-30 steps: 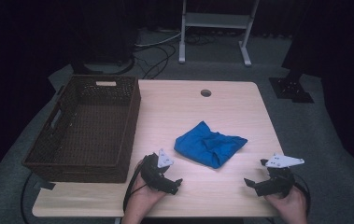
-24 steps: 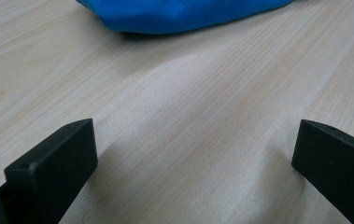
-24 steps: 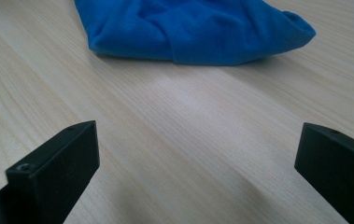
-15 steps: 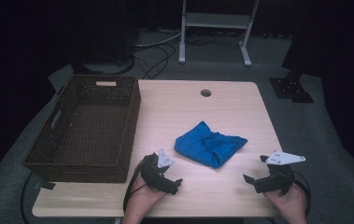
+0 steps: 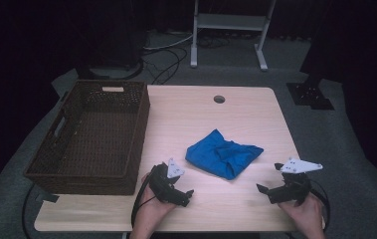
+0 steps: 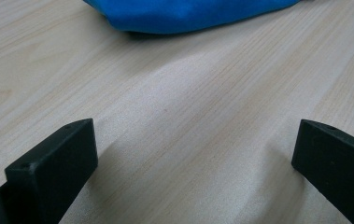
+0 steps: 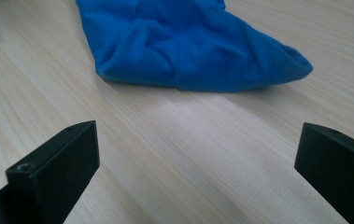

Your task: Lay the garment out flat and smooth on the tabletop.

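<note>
Two grippers sat near the front edge of the table [image 5: 255,107], and neither had touched anything yet. The left gripper [image 5: 188,195] rested low by the corner of the basket [image 5: 139,124], its jaws spread wide over bare wood in its own view; the right gripper [image 5: 261,189] hovered at the opposite side, jaws equally wide apart. Between them, a little farther from the person, lay the blue cloth [image 5: 224,157] — a crumpled, loosely folded heap lying flat on the tabletop, well apart from the basket and clear of both sets of jaws. In the right gripper view the blue cloth [image 7: 188,44] filled the upper part of the picture, one rounded corner pointing right; in the left gripper view only its near edge [image 6: 188,16] showed at the top.

Judging from this, the work was at its very start: the cloth had not been gripped, and the basket appeared to hold nothing. The likely job — picking up the cloth, perhaps to put it in the basket — was all still to do.

The table was pale wood-grain laminate with a round cable hole [image 5: 219,99] near its far edge. Around it lay grey carpet, dark curtains, some cables and a white metal stand [image 5: 228,30] behind.
</note>
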### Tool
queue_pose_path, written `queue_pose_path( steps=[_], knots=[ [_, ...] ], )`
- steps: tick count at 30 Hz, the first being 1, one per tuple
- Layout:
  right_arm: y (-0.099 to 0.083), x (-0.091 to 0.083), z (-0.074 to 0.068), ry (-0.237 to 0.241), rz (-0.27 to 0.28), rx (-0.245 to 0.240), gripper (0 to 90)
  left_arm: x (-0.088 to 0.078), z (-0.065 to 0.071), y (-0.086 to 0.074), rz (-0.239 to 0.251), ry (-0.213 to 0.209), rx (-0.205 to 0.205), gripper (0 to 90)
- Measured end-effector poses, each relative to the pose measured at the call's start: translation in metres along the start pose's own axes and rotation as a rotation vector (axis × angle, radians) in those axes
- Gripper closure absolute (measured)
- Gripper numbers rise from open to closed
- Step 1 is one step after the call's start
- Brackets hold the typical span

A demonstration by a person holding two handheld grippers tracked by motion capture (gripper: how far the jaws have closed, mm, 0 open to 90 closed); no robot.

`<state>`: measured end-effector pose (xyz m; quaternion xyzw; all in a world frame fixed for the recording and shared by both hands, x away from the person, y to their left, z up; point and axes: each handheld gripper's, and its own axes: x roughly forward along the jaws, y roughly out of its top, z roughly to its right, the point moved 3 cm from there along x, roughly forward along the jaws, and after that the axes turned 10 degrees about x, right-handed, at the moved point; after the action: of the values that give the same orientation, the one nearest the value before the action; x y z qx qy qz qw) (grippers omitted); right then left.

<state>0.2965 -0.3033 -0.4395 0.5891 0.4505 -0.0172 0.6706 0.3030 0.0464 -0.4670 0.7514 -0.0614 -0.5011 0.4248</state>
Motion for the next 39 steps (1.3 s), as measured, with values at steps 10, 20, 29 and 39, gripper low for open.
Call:
queue_pose_path(
  steps=[10, 20, 29, 39],
  knots=[
    [0.013, 0.006, -0.006, 0.003, 0.014, -0.037, 0.0, 0.0, 0.0, 0.0, 0.0, -0.001, 0.001, 0.0],
    [0.026, 0.012, -0.009, 0.004, 0.018, -0.049, 0.0, 0.0, 0.0, 0.0, 0.001, -0.002, 0.001, 0.0],
    [0.039, 0.02, -0.012, 0.01, 0.009, -0.053, 0.0, 0.0, 0.0, 0.0, 0.001, -0.002, 0.0, 0.0],
    [0.054, 0.029, -0.017, 0.035, 0.015, -0.055, 1.1, 0.001, -0.001, 0.0, 0.001, 0.003, -0.005, 0.0]
  ],
)
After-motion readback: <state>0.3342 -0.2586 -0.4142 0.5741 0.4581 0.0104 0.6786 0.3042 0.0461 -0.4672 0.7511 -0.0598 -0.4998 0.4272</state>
